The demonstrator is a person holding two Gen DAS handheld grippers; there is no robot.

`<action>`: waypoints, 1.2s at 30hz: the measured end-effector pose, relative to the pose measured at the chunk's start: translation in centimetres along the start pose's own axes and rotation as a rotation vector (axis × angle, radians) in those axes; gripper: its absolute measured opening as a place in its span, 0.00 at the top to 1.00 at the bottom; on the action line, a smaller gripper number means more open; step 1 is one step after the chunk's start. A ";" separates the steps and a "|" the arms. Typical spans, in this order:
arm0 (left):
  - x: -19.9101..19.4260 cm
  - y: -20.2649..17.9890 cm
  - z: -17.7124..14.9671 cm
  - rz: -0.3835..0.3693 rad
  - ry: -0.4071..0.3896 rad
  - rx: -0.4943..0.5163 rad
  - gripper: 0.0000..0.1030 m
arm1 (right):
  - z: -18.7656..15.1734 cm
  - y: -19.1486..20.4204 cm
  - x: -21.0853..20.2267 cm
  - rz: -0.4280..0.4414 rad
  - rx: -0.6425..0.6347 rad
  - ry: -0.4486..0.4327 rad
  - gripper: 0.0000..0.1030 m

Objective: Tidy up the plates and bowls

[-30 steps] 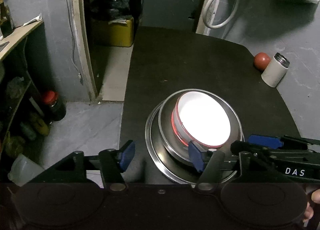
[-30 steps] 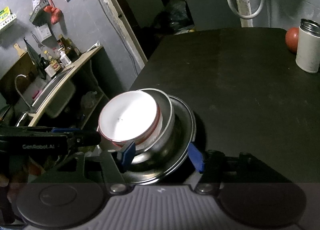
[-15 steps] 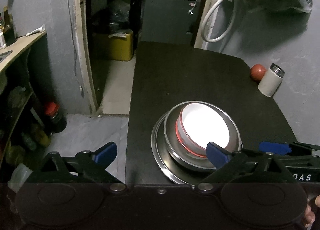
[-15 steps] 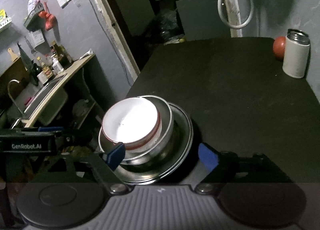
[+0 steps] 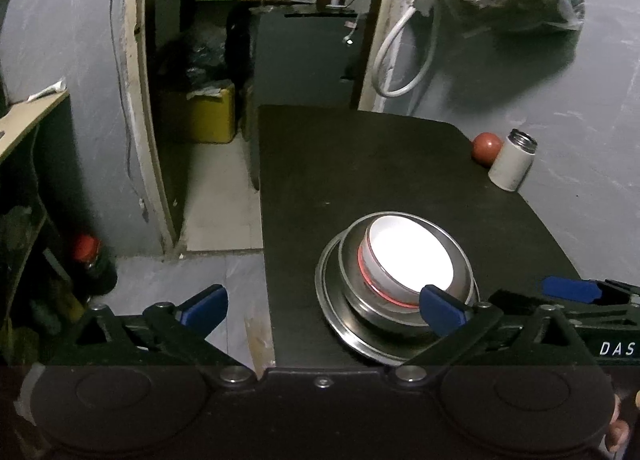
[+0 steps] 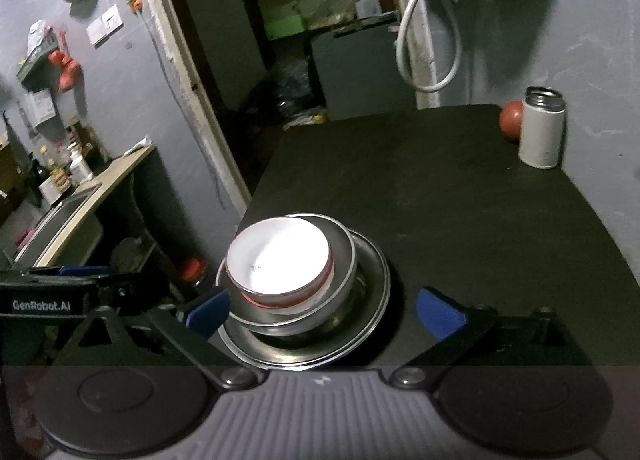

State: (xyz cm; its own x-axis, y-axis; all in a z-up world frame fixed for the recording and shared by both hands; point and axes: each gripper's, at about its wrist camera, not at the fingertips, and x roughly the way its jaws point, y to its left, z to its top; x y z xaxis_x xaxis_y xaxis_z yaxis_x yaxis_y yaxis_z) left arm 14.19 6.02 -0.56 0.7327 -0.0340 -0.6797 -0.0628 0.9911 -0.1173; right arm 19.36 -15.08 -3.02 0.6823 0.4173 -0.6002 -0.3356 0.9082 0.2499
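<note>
A white bowl with a red band sits nested in a steel bowl, which rests on a steel plate near the front left corner of the black table. My left gripper is open, raised above and behind the stack, its right blue pad in front of the steel bowl's rim. In the right wrist view the same white bowl, steel bowl and steel plate lie below my right gripper, which is open with nothing between its fingers.
A white flask and a red ball stand at the table's far right edge, also seen as flask and ball. The table's left edge drops to the floor beside a doorway. A counter with a sink is left.
Both grippers have opened wide and pulled back and up from the stack. The bowls and plate look smaller and stay in place on the table.
</note>
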 end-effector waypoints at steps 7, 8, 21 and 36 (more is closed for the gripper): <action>-1.7 1.3 -1.0 -0.035 -0.008 0.037 0.01 | -1.7 1.9 -1.9 -0.061 0.028 -0.045 0.01; -1.9 1.5 -1.1 -0.041 -0.010 0.040 0.01 | -1.9 2.1 -2.2 -0.070 0.030 -0.050 0.01; -4.3 1.6 -3.2 -0.099 -0.039 0.074 0.01 | -4.7 3.5 -6.3 -0.169 0.063 -0.108 0.00; -6.2 1.7 -6.7 -0.129 -0.031 0.072 0.01 | -8.2 4.3 -8.7 -0.224 0.073 -0.082 0.00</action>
State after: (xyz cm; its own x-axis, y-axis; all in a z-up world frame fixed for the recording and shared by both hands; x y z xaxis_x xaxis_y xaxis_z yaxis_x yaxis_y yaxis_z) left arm 4.99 7.09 -1.44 0.7521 -0.1591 -0.6395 0.0810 0.9854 -0.1498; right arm 6.69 -15.09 -2.94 0.7858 0.2035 -0.5840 -0.1240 0.9770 0.1736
